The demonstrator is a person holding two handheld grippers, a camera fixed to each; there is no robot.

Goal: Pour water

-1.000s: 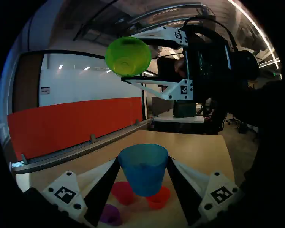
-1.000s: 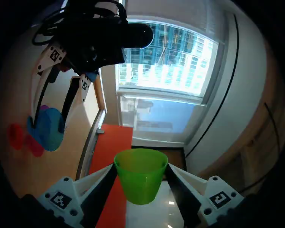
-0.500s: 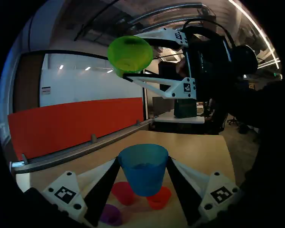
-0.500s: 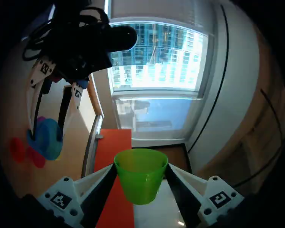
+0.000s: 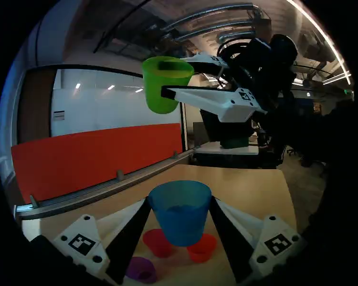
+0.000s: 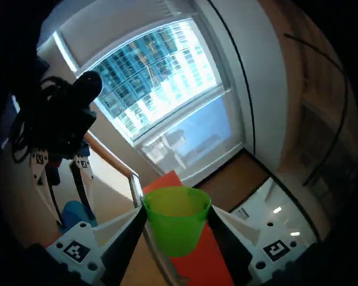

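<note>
Seemingly the pour is done, or nearly so. The translucent blue plastic cup, clamped between the jaws of the left gripper, appears to hold a darker band of water low inside, though the tint makes that uncertain. The lime-green plastic cup, pinched in the jaws of the right gripper, sits roughly upright, above and beyond the blue one and well apart from it. Setting both cups down looks like all that is left.

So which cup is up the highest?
The green cup, held in the right gripper. The blue cup is lower, in the left gripper; the small cups stand on the table.
</note>
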